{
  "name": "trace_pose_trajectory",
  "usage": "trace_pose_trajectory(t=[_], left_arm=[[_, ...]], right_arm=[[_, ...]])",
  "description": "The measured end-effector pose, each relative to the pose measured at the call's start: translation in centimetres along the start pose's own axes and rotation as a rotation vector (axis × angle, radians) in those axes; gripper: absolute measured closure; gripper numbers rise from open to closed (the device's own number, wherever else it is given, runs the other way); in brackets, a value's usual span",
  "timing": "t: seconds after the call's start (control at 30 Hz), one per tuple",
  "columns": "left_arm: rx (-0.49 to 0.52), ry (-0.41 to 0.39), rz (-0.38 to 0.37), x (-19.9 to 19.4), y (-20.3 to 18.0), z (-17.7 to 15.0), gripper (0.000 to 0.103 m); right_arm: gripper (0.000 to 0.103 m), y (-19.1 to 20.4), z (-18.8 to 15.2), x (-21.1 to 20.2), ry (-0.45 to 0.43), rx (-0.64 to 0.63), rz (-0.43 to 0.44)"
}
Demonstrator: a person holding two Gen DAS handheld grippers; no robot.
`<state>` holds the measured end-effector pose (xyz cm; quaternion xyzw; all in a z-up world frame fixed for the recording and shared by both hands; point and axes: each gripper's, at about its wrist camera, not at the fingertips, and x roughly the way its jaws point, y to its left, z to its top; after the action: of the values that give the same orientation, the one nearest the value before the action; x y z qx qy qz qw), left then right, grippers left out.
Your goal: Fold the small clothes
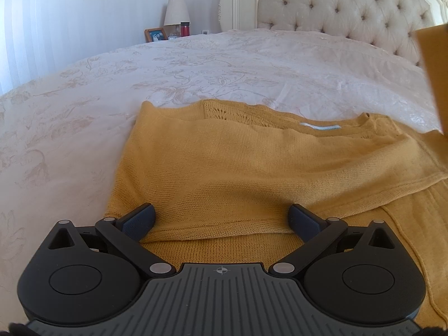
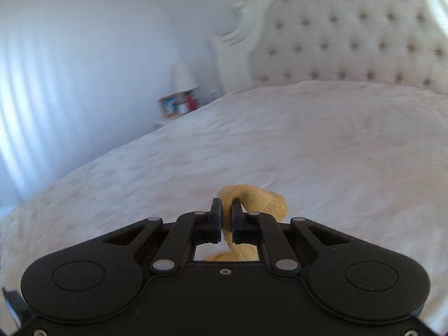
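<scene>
Mustard knit top (image 1: 238,173) spread flat on the bed (image 1: 196,64), neckline and white label toward the headboard (image 1: 350,2), one side already turned in over the body so the folded edge runs across the near part. Left tool (image 1: 222,219) resting low over that folded edge, fingers (image 1: 140,219) spread wide on either side of it, gripping nothing; probably parked there to weigh the cloth down and keep the finished fold from sliding. Right tool (image 2: 226,218) up above the bedspread, pads pressed together on a bunched bit of the same yellow knit, the fabric curling over the fingertips and trailing down beneath. Same lifted piece showing as a hanging yellow strip at the right edge of the left wrist view, clear of the bed. Held high, likely, so the sleeve or side can swing over the body without dragging. Right wrist view blurred, so fine detail of the pinch hard to read. Lamp (image 1: 176,11) and picture frame (image 1: 155,34) well off at the bedside, no obstacle to the fold.
</scene>
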<state>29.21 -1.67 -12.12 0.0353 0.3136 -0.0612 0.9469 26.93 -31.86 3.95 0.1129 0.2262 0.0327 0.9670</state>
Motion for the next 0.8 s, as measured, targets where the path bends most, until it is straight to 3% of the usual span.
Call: trace_pose_trajectory(t=[0.1, 0.2, 0.27, 0.3, 0.33, 0.37, 0.5, 0.6, 0.8], left_arm=[[-0.009, 0.000, -0.008, 0.0, 0.1, 0.0, 0.000], [-0.013, 0.001, -0.011, -0.1, 0.2, 0.0, 0.000], [-0.015, 0.001, -0.014, 0.0, 0.3, 0.0, 0.000], [-0.015, 0.001, -0.014, -0.1, 0.3, 0.0, 0.000], [-0.015, 0.001, -0.014, 0.0, 0.3, 0.1, 0.000], [-0.016, 0.001, -0.014, 0.0, 0.3, 0.1, 0.000], [-0.011, 0.004, -0.010, 0.0, 0.1, 0.1, 0.000], [-0.001, 0.008, -0.003, 0.1, -0.1, 0.2, 0.000], [0.024, 0.016, 0.013, 0.1, -0.4, 0.3, 0.000]], right_arm=[[0.090, 3.3, -3.5, 2.6, 0.060, -0.018, 0.068], [0.082, 5.1, -7.0, 4.4, 0.124, -0.021, 0.120], [0.072, 5.8, -9.1, 4.5, 0.148, -0.046, 0.126], [0.056, 6.1, -10.0, 4.2, 0.156, -0.051, 0.127], [0.044, 5.9, -10.8, 3.6, 0.159, -0.051, 0.120], [0.041, 5.7, -11.5, 2.9, 0.159, -0.048, 0.112], [0.040, 4.5, -14.0, -0.1, 0.189, -0.080, 0.012], [0.031, 3.1, -15.9, -2.0, 0.219, -0.087, -0.058], [0.021, 0.5, -18.8, -5.2, 0.217, -0.047, -0.091]])
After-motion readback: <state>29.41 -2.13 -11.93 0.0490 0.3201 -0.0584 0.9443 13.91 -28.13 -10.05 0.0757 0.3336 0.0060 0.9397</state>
